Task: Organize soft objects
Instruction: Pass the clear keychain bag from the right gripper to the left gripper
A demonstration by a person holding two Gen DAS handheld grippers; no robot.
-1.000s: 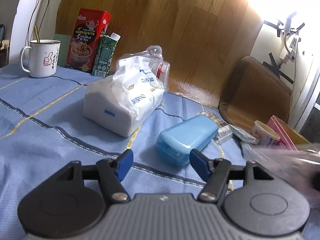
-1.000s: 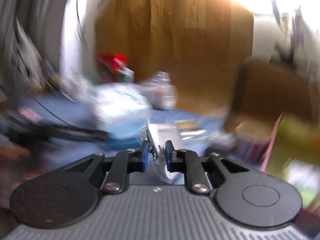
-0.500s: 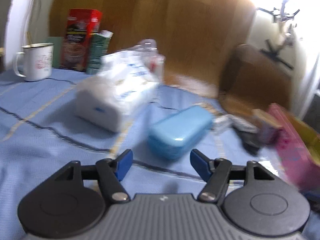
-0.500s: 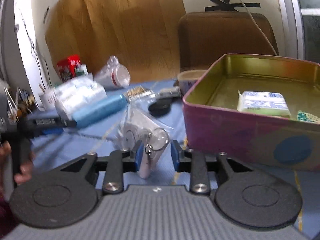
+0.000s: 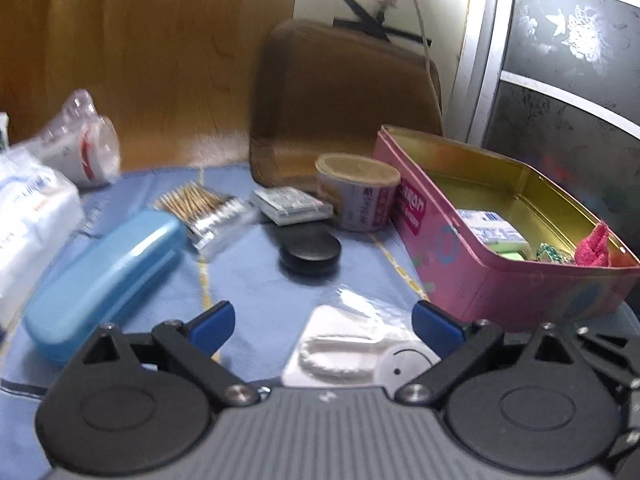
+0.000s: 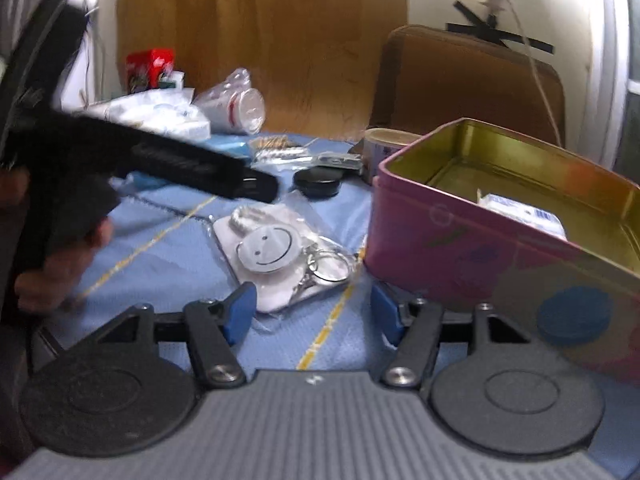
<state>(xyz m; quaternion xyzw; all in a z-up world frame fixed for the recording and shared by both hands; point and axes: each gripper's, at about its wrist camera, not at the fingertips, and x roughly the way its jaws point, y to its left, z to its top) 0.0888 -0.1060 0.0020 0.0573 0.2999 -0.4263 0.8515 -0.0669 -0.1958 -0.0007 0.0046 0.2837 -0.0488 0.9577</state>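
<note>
A clear bag with a white smiley keychain (image 6: 272, 256) lies flat on the blue cloth (image 6: 160, 248), beside the pink tin (image 6: 460, 240). My right gripper (image 6: 313, 314) sits just behind it, its jaws opening; the bag's near edge reaches between the pads without touching them. In the left wrist view the same bag (image 5: 360, 348) lies between the wide blue pads of my left gripper (image 5: 324, 326), whose jaws are also opening and do not press on it. Inside the tin (image 5: 480, 272) are a tissue packet (image 5: 488, 232) and a pink cloth (image 5: 594, 246).
A blue case (image 5: 104, 276), a large tissue pack (image 5: 28, 216), bagged cotton swabs (image 5: 204, 208), a black round box (image 5: 310, 248), a paper cup (image 5: 356, 196) and bagged plastic cups (image 5: 80, 140) lie on the cloth. A brown chair back (image 5: 344, 100) stands behind. A hand (image 6: 60, 256) holds the left gripper.
The right gripper came down beside the tin, opened and let the keychain bag drop onto the cloth. The left gripper swung right from the blue case toward the bag and widened.
</note>
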